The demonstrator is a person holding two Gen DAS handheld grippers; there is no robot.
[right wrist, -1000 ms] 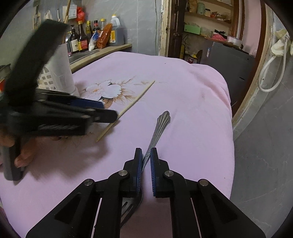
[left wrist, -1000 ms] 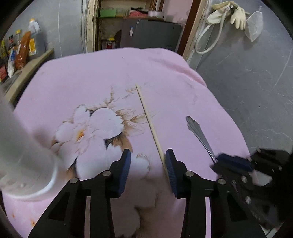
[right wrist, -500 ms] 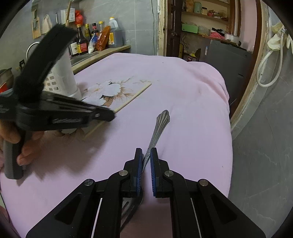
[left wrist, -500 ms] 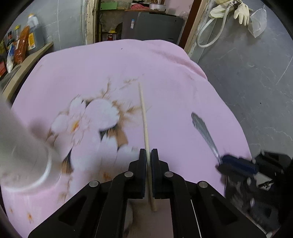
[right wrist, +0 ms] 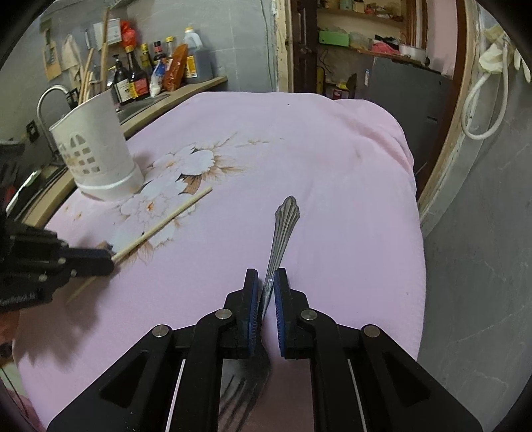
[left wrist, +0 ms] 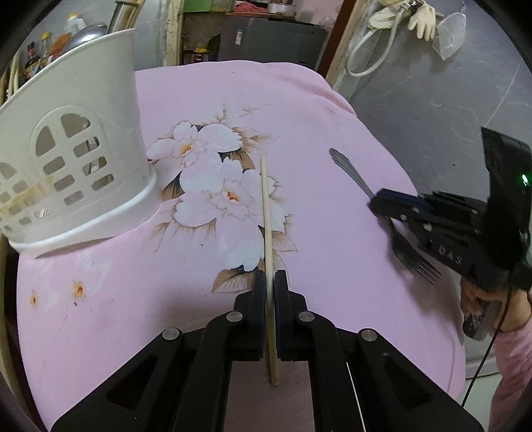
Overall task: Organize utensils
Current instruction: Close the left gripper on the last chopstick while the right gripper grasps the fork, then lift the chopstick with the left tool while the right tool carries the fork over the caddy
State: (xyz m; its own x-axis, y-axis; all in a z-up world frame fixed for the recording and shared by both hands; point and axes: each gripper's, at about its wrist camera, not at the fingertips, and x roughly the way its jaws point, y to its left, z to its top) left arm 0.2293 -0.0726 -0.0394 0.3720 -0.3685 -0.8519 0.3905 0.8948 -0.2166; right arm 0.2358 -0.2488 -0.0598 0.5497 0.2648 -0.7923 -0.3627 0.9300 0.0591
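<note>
A pale wooden chopstick [left wrist: 266,206] runs straight ahead through my left gripper [left wrist: 270,282], which is shut on it near its back end; its tip lies over the flower print. The same chopstick [right wrist: 166,222] shows in the right wrist view, with the left gripper [right wrist: 111,262] at the left edge. My right gripper [right wrist: 266,282] is shut on the neck of a metal fork [right wrist: 282,232], handle pointing forward, tines under the fingers. From the left wrist view, the fork [left wrist: 352,172] and right gripper [left wrist: 377,202] sit at the right. A white slotted utensil holder [left wrist: 73,159] stands upright to the left.
The pink floral cloth [right wrist: 332,166] drops off at the right to grey floor [left wrist: 449,99]. Sauce bottles [right wrist: 139,79] and a tap [right wrist: 50,99] line a counter behind the holder [right wrist: 96,149]. A hose and rubber gloves [left wrist: 422,16] hang at the far right.
My left gripper closed on the chopstick, then drew back and away from the holder with it, so the whole holder now shows. The right gripper has stayed shut on the fork.
</note>
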